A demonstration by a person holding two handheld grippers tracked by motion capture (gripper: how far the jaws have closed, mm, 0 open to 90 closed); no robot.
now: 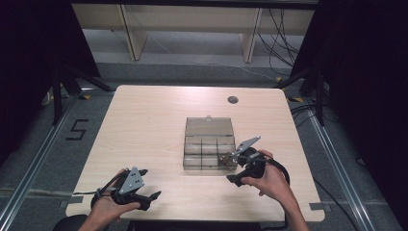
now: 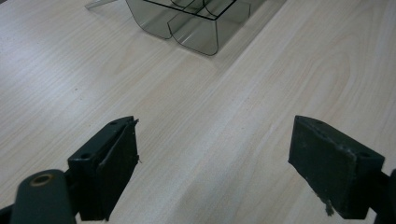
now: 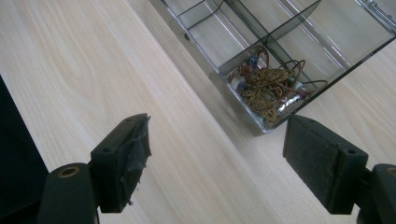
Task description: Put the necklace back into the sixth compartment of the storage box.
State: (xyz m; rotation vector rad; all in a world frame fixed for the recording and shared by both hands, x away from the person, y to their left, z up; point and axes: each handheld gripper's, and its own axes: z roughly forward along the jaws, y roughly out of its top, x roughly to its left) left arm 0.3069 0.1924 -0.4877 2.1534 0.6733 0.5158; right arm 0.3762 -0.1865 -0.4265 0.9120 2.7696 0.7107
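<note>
A smoky clear compartment box [image 1: 209, 144] lies at the table's middle with its lid [image 1: 210, 126] folded open behind it. Its front right compartment holds a tangle of brown cord, beads and a brass filigree pendant [image 3: 268, 88]. My right gripper [image 3: 217, 128] stands open just short of that corner with nothing between its jaws; in the high view it [image 1: 224, 158] reaches the box's front right end. My left gripper [image 2: 215, 126] is open over bare wood near the table's front left [image 1: 150, 183], well away from the box [image 2: 196, 23].
The other compartments [image 3: 224, 32] look empty. A round cable hole [image 1: 233, 99] sits in the table [image 1: 144, 125] at the back right. Wooden shelf legs [image 1: 134, 38] and cables [image 1: 284, 43] lie on the floor beyond the far edge.
</note>
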